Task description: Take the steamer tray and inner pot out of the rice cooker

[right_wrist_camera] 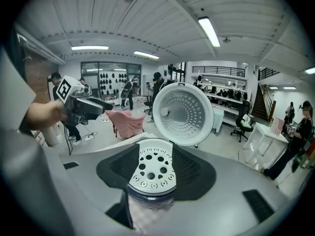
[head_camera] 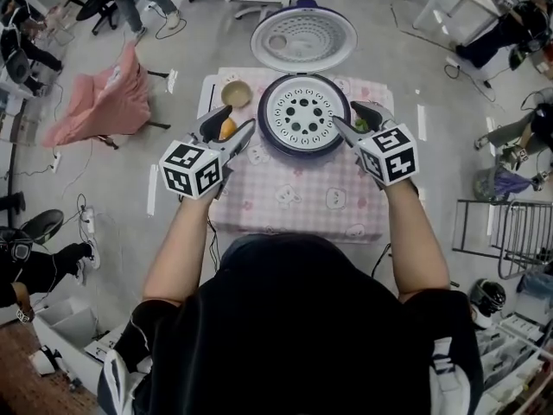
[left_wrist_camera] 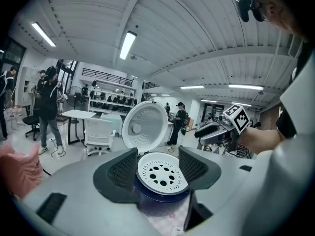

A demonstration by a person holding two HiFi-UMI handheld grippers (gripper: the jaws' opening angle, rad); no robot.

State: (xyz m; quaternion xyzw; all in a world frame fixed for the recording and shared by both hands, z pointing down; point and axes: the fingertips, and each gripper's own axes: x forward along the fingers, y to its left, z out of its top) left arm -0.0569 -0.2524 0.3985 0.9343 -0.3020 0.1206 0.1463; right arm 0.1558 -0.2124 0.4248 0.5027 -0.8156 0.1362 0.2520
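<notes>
Rice cooker (head_camera: 270, 135) stands on the table (head_camera: 294, 201) with its lid (head_camera: 303, 37) swung open, and the steamer tray (head_camera: 304, 113) sits in its mouth. Left gripper (head_camera: 233, 126) and right gripper (head_camera: 350, 117) flank the cooker. Both have jaws spread, gripping nothing.

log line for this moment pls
pre-grasp | left tongs open, empty, left of round white perforated steamer tray | right tongs open, empty, right of it | tray in dark blue rice cooker, lid up
</notes>
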